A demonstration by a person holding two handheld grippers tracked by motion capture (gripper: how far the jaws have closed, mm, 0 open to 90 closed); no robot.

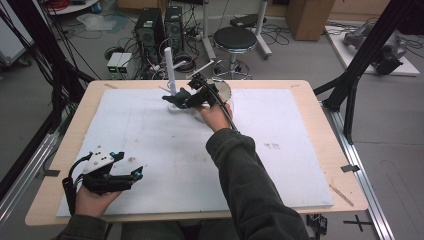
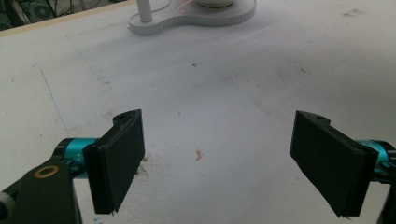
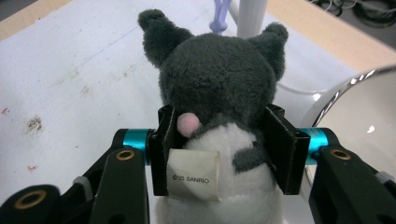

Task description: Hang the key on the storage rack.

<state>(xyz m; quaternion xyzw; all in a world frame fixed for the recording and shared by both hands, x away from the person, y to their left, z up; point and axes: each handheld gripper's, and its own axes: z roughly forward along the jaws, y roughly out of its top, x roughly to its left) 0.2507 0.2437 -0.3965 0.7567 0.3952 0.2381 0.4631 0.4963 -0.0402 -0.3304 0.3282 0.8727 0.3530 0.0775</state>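
Down at the near left corner, the left gripper [image 1: 134,175] rests low on the white mat [image 1: 280,165], jaws spread wide with nothing between them, only bare, stained mat. Further out, the right gripper [image 3: 224,140] is up at the far middle of the table, jaws pinching a plush toy [image 3: 219,88] by its sides. It's dark grey and fuzzy with two pointed ears, a white lower body, a small pink tail and a cloth tag reading "SANRIO". Just beyond it stands a white post [image 1: 170,70] on a flat white base [image 2: 191,18], a shiny bowl [image 3: 359,112] alongside.
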